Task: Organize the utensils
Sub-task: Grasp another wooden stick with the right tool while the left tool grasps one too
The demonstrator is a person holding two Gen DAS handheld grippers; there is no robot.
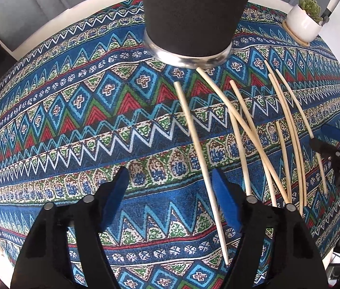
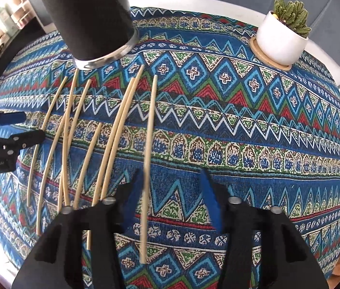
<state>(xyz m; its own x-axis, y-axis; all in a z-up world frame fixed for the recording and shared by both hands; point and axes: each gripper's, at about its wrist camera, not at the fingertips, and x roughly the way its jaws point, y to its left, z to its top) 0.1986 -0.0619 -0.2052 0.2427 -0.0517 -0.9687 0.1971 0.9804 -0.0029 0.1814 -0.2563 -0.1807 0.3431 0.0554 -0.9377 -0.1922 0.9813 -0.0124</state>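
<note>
Several pale wooden chopsticks (image 1: pixel 242 120) lie scattered on the patterned tablecloth (image 1: pixel 73 120), in front of a tall black cup with a silver base (image 1: pixel 194 19). My left gripper (image 1: pixel 170 183) points down at the cloth, jaws apart. The leftmost chopstick (image 1: pixel 194 132) runs between them, close to the right pad, with no pad pressing on it. My right gripper (image 2: pixel 172 183) is also open. The rightmost chopstick (image 2: pixel 148 132) lies between its fingers, beside the left pad (image 2: pixel 133 192). Each view shows the other gripper at its edge: the right one (image 1: pixel 326 139), the left one (image 2: pixel 23 127).
A white pot with a cactus (image 2: pixel 281 41) stands on a wooden coaster at the table's back right corner (image 1: pixel 302 24). The black cup (image 2: pixel 85 16) stands just behind the chopstick tips. The white table edge (image 2: pixel 338 110) lies beyond the cloth.
</note>
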